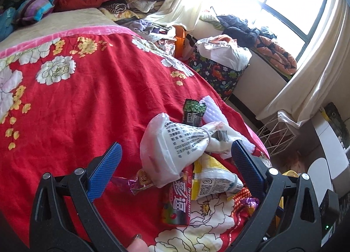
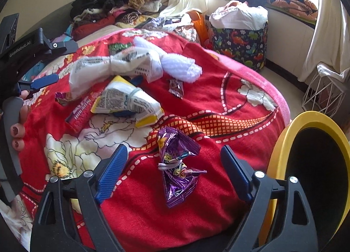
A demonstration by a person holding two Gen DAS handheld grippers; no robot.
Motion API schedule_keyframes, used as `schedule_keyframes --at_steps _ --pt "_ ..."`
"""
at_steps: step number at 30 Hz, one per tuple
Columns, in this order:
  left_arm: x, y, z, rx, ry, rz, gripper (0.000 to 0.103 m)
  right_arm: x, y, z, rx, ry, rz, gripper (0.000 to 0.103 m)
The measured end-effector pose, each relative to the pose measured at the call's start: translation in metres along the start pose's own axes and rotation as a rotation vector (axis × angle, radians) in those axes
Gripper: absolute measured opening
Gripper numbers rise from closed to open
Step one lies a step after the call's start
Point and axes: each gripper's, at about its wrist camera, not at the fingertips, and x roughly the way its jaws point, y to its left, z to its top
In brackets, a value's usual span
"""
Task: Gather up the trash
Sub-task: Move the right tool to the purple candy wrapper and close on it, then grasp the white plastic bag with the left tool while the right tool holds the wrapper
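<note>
Red floral blanket [image 2: 218,98] covered the bed, and the trash lay scattered on it. Taking the knotted white plastic bag [image 1: 172,142] as landmark: a yellow snack packet [image 1: 216,184] lay just nearer the camera, touching it; a dark green wrapper [image 1: 193,110] lay beyond it. The left claw [image 1: 175,164] stood wide, its blue pads either side of that bag without pressing it. Well apart from the bag, nearer the bed's edge, a purple wrapper [image 2: 177,166] lay between the pads of the right claw [image 2: 175,171], which also gaped and touched nothing. A yellow bin [image 2: 282,142] stood beside the bed.
</note>
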Motion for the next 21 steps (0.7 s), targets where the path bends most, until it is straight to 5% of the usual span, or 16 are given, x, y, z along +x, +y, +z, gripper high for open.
schedule_keyframes --at_steps 4,6,21 --pt "0.012 0.008 0.0 -0.036 0.027 -0.006 0.092 0.018 -0.002 -0.006 0.011 0.06 0.004 0.065" --pt "0.019 0.01 0.001 -0.056 0.038 -0.01 0.092 0.022 -0.002 -0.008 0.014 0.076 0.023 0.042" --pt "0.034 0.005 -0.003 -0.078 0.075 -0.031 0.061 -0.003 -0.008 -0.025 0.023 0.01 0.058 0.035"
